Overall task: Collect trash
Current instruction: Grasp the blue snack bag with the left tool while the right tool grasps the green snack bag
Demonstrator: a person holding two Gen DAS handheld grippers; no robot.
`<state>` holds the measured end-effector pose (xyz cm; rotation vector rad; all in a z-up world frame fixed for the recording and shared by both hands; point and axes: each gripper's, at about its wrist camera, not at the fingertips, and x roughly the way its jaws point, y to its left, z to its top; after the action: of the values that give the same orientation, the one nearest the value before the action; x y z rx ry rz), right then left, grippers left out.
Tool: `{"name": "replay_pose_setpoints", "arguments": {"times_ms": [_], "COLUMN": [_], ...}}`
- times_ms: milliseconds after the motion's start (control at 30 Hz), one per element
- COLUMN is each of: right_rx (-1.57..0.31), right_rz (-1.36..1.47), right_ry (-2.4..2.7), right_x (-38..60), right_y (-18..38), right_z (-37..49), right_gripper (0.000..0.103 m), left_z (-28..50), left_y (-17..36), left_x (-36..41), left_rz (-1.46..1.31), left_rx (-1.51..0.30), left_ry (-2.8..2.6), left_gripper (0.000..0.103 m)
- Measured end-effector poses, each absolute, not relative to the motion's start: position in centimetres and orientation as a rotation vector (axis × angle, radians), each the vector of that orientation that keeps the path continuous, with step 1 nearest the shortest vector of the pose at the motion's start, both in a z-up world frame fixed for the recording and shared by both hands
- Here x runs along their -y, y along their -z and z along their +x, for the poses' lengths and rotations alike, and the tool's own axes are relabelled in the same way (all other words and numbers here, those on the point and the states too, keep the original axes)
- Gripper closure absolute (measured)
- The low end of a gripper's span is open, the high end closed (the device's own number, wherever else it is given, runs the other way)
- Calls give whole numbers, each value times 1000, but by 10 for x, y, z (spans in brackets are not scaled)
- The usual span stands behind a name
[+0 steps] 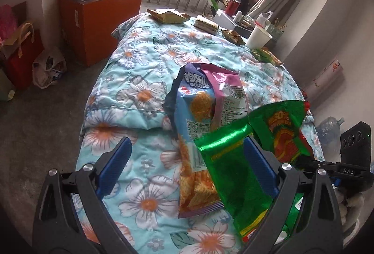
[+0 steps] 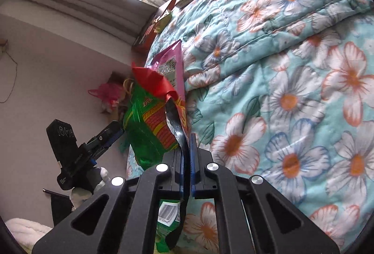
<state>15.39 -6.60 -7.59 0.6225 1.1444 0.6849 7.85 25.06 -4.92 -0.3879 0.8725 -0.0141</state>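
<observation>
Closest to us, our right tongs [image 2: 186, 160] are pinched tight on the torn edge of a green snack wrapper [image 2: 149, 123], its silver lining caught between the blue pads. Our left tongs [image 1: 187, 160] stand wide open over the same green wrapper, which drapes across the near end of a bed covered by a floral quilt [image 1: 140, 67]; nothing is pressed between their pads. Under the green wrapper lies a blue and pink snack bag [image 1: 205, 99], partly overlapped by it. To lift the green wrapper cleanly, we judge it best to keep the grip firm on the crinkled foil, raise it slowly so it peels off the bag beneath rather than dragging it, and let the open left tongs settle on the blue bag next. Counting the litter we can see: one green wrapper in hand, one blue and pink bag beneath it, three gold foil packets [image 1: 167, 15] near the far end of the bed, one small green packet [image 1: 266, 55] by the right edge, and one white paper cup [image 1: 258, 37]. No bin shows in either view, so we cannot tell where the trash goes.
</observation>
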Motion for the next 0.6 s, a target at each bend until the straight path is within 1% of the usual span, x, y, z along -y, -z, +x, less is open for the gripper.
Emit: {"name": "replay_pose_setpoints", "arguments": {"times_ms": [200, 367, 433, 467, 533, 600], "right_rx": [-1021, -970, -977, -985, -1026, -1075], "right_rz": [705, 782, 804, 806, 794, 773], "right_ry": [-457, -255, -243, -247, -287, -353], "right_x": [166, 230, 237, 235, 229, 219], "right_y": [59, 65, 72, 75, 81, 84], "right_z": [144, 134, 133, 130, 128, 126], "right_gripper": [99, 99, 99, 98, 97, 92], "left_z": [91, 116, 125, 127, 125, 120], "left_y": [59, 80, 91, 94, 92, 85], "left_x": [-242, -251, -254, -256, -257, -256], "left_rz": [-397, -505, -567, -592, -647, -721], "left_rx": [-884, -945, -981, -996, -976, -928], "left_ry": [26, 49, 66, 68, 114, 223], "left_gripper": [11, 13, 31, 32, 40, 40]}}
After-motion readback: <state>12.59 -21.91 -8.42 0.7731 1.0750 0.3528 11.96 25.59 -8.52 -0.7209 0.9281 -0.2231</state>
